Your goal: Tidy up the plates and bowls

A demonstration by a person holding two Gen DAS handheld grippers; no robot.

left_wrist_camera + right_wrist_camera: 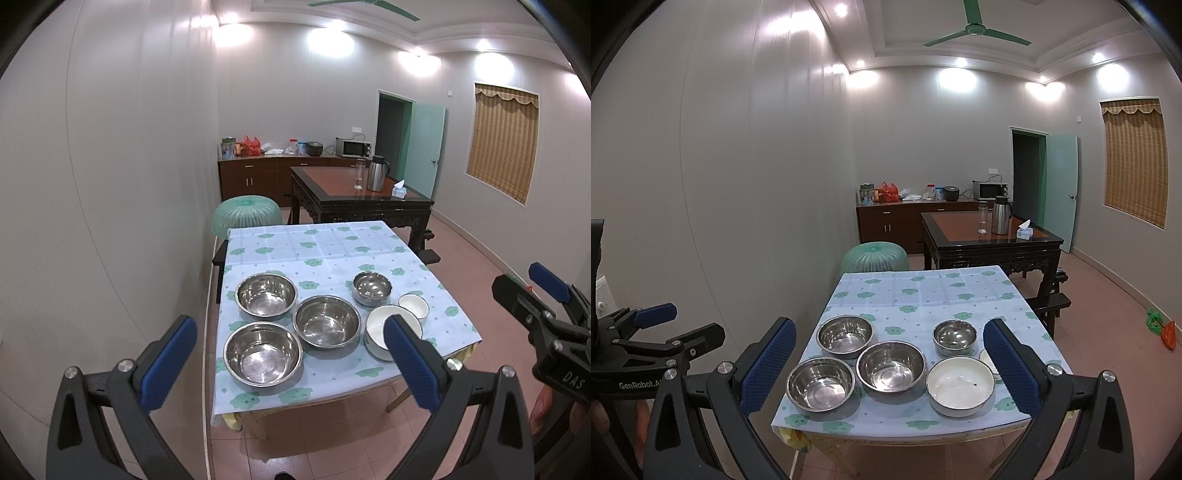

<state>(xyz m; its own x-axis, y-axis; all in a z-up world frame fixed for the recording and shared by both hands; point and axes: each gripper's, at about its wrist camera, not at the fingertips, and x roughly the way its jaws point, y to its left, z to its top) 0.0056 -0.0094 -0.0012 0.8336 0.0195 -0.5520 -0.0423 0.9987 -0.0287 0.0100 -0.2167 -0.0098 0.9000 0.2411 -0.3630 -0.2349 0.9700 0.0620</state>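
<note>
Both grippers, L (291, 362) & R (888, 363), jaws wide, empty; bowls (891, 366) on table ahead, well apart.

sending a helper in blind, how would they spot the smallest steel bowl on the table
Go to the table with the pale blue flowered tablecloth. Five bowls crowd its near end around the small steel bowl, which sits just behind the big white bowl. It is clearly smaller than the three large steel bowls to its left.

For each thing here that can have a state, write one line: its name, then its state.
Left gripper: open, empty.
Right gripper: open, empty.
Three large steel bowls: upright, empty, unstacked.
Small steel bowl: upright, empty.
White enamel bowl: upright, dark speck inside.
Green door: open.
</note>
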